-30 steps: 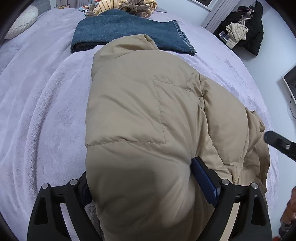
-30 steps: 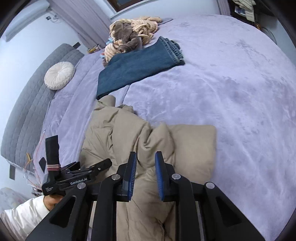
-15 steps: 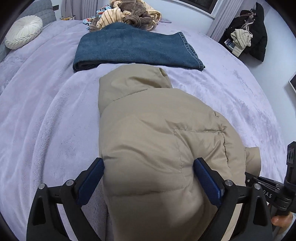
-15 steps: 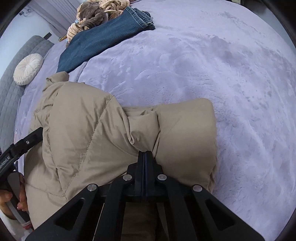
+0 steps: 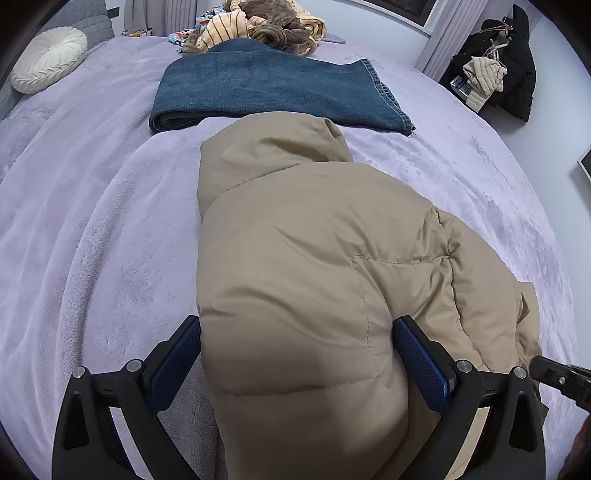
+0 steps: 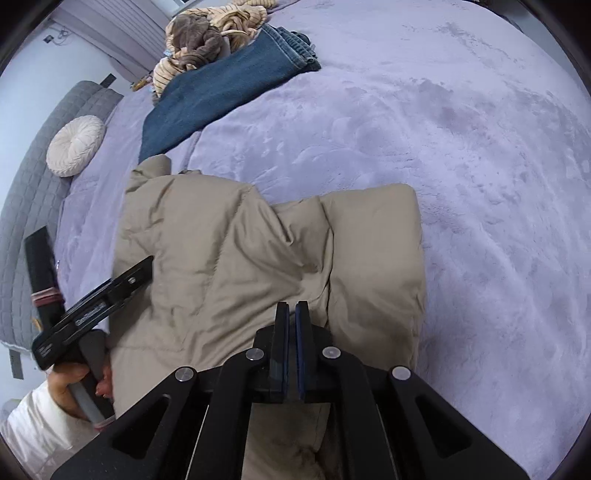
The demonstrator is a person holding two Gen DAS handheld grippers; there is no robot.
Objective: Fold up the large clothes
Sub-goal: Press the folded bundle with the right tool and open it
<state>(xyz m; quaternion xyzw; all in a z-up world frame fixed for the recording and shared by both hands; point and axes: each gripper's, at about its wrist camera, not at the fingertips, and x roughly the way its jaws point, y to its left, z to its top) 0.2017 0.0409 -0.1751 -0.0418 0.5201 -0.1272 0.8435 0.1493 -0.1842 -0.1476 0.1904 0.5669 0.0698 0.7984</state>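
Observation:
A tan puffer jacket [image 5: 314, 277] lies folded lengthwise on the lilac bed cover [image 5: 92, 221], hood end away from me. My left gripper [image 5: 297, 325] stands wide open astride its near end, one blue pad at each side of the puffy bulk. In the right wrist view the jacket [image 6: 240, 258] shows a folded-in sleeve on its right. My right gripper [image 6: 291, 306] is shut to a thin slit, its tips at a crease beside that sleeve. Whether any fabric is pinched there I cannot see. A finger of the left gripper [image 6: 136, 269] lies along the jacket's left edge, held by a hand [image 6: 74, 376].
Folded blue jeans [image 5: 277, 92] lie just beyond the hood, with a pile of striped and brown clothes [image 5: 266, 29] behind them. A round white cushion [image 5: 48, 59] rests by the grey headboard [image 6: 29, 184]. Dark coats [image 5: 509, 62] hang at the far right.
The left jaws widened; both pads now show beside the jacket, which earlier bulged over the left finger. The right jaws closed from a clear gap and dipped toward the jacket.

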